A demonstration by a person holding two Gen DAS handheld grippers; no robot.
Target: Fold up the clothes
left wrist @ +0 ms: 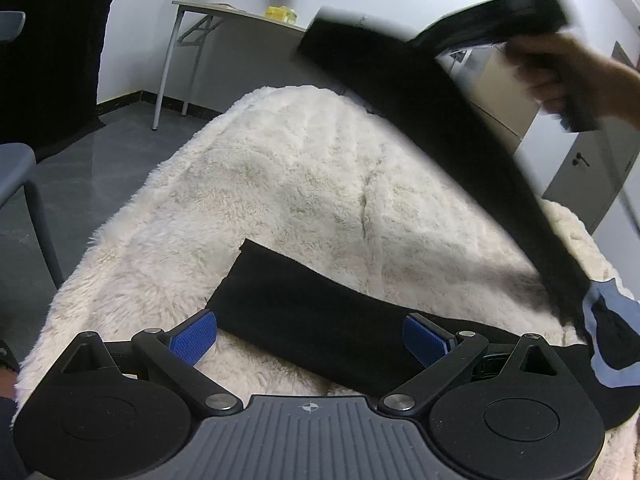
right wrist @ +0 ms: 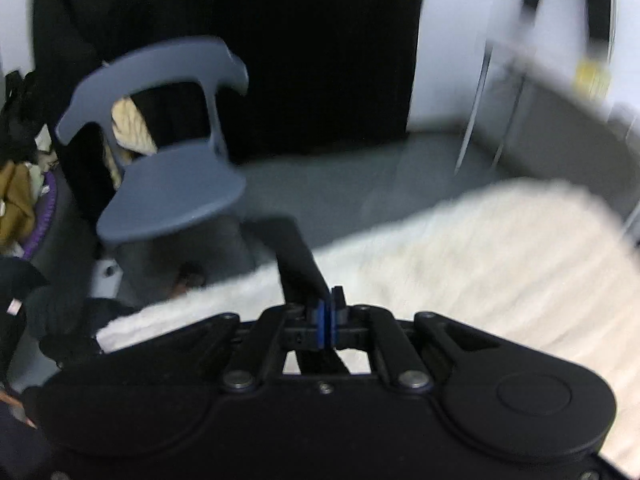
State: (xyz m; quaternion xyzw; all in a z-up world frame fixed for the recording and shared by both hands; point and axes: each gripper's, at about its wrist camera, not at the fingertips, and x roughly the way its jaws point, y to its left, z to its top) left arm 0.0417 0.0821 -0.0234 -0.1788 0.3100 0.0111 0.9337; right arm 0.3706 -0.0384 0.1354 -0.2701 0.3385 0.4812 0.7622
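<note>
A black garment [left wrist: 304, 312] lies on a white fluffy blanket [left wrist: 280, 184]; a blue-grey patch [left wrist: 604, 320] shows at its right end. One long black part [left wrist: 460, 132] is lifted and stretched diagonally toward the top right. There a person's hand [left wrist: 580, 80] holds my right gripper [left wrist: 508, 24], blurred. In the right wrist view my right gripper [right wrist: 330, 312] has its blue pads together on a black strip of the garment [right wrist: 300, 256]. My left gripper [left wrist: 310, 332] hovers low over the lying part, jaws wide apart and holding nothing.
A grey chair [right wrist: 172, 184] stands on the dark floor beside the blanket [right wrist: 480, 248]. A folding table [left wrist: 224, 10] with a yellow item [left wrist: 282, 14] is against the far wall. A pile of clothes [right wrist: 16, 200] sits at the left. A black curtain [right wrist: 320, 60] hangs behind.
</note>
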